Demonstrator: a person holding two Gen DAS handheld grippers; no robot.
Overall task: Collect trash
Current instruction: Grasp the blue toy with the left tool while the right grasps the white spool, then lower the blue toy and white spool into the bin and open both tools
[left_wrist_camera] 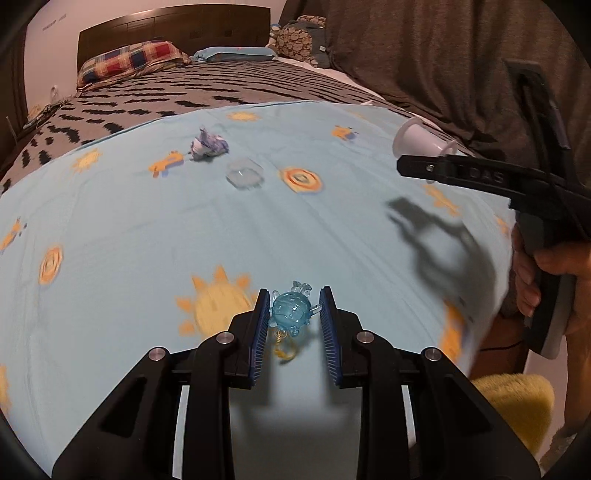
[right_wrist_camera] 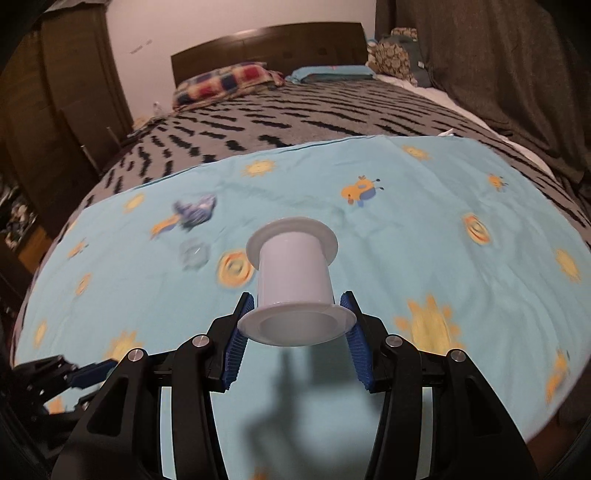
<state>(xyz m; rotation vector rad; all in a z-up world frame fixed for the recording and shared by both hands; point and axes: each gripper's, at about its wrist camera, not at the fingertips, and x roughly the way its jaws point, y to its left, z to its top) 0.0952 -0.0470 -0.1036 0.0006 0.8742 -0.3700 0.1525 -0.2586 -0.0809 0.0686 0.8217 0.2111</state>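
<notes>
The left claw [left_wrist_camera: 294,312] pinches a blue charm [left_wrist_camera: 290,309] and the right claw [right_wrist_camera: 295,314] clamps a white spool [right_wrist_camera: 293,280], both lifted off the sheet [left_wrist_camera: 110,229], so the pickup looks done and next comes carrying them to a bin, unseen here.

- The left wrist camera sits just behind the left gripper [left_wrist_camera: 293,314] and looks forward and down along its fingers, close to the blue sheet [left_wrist_camera: 129,229].
- The right wrist camera sits just behind the right gripper [right_wrist_camera: 297,314] and looks the same way, also close.
- Both views share the blue sheet, the crumpled paper [left_wrist_camera: 207,144] [right_wrist_camera: 195,212] ahead to the left, and the headboard [left_wrist_camera: 177,31] [right_wrist_camera: 269,46] far ahead.
- The left view shows the right gripper off to its right.
</notes>
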